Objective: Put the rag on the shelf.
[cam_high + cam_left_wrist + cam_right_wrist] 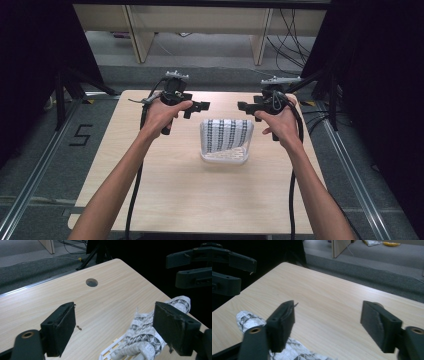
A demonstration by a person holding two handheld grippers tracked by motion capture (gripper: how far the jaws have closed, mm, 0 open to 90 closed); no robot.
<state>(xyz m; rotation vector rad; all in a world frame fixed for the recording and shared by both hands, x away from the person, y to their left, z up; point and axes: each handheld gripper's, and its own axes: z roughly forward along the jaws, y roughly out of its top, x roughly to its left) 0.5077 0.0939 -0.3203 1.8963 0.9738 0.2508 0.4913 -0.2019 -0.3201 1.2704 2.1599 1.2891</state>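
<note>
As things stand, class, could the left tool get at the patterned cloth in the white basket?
Probably yes: the left tool is open and nothing lies between it and the patterned cloth draped over the white basket.

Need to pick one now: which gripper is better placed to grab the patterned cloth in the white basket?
Close call, leaning right. Both are open and raised behind the white basket. The right gripper sits nearer the patterned cloth, over its draped end; the left gripper is slightly further off.
</note>
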